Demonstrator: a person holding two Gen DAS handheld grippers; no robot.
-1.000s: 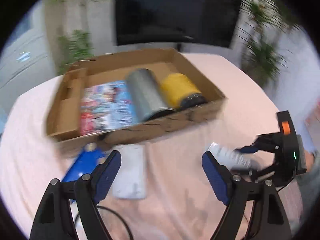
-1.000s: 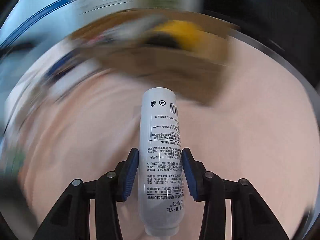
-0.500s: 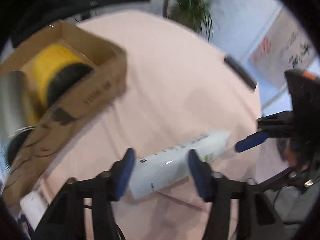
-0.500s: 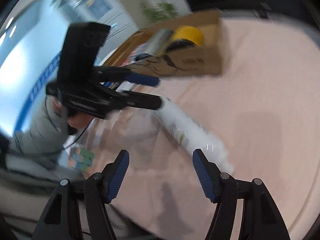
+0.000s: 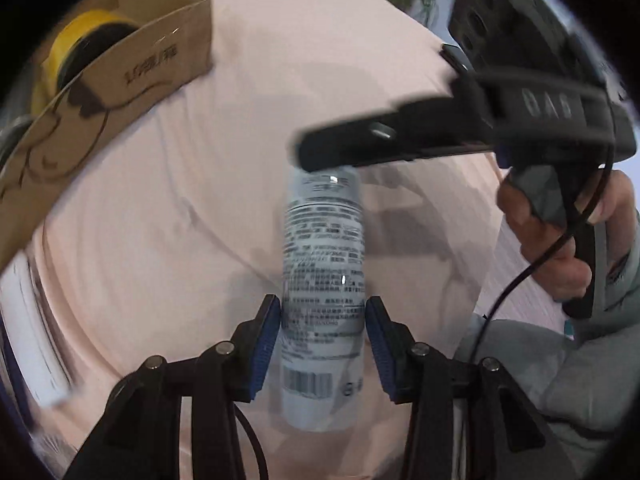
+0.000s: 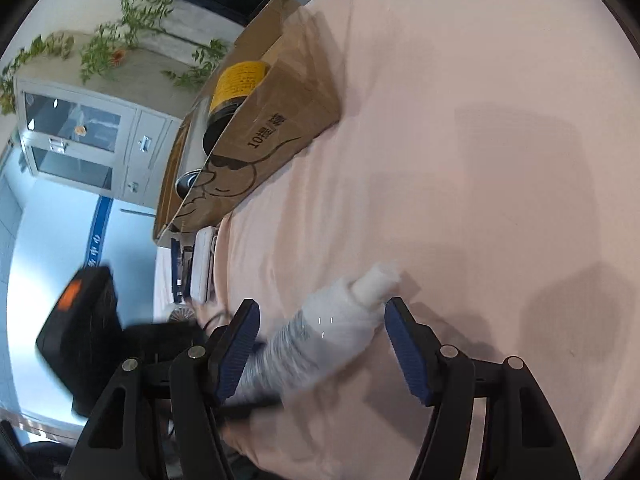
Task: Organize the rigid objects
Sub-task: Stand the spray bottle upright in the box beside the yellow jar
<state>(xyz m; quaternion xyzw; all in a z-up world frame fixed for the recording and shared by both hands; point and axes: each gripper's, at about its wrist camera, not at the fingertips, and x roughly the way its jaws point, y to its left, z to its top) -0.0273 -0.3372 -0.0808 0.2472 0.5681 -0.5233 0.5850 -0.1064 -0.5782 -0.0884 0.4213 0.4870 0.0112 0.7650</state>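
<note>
My left gripper [image 5: 323, 344] is shut on a white tube with printed text [image 5: 322, 280], held above the pink tablecloth. The tube also shows in the right wrist view [image 6: 328, 332], lying between my right gripper's [image 6: 322, 344] blue pads without touching them; that gripper is open. In the left wrist view the right gripper [image 5: 344, 148] hovers over the tube's far end. A cardboard box [image 5: 120, 68] at the upper left holds a yellow cylinder [image 5: 80, 36]; in the right wrist view the box [image 6: 260, 148] also holds a grey can [image 6: 188, 176].
A round table with a pink cloth [image 6: 480, 160]. A white flat device [image 6: 202, 264] and a blue item [image 6: 176, 264] lie beside the box. A cabinet [image 6: 80, 140] and plants stand behind. A person's hand [image 5: 560, 240] holds the right gripper.
The tube passed from my right gripper to my left. The right gripper opened and let go; the left closed on the tube, which now points along its fingers.
</note>
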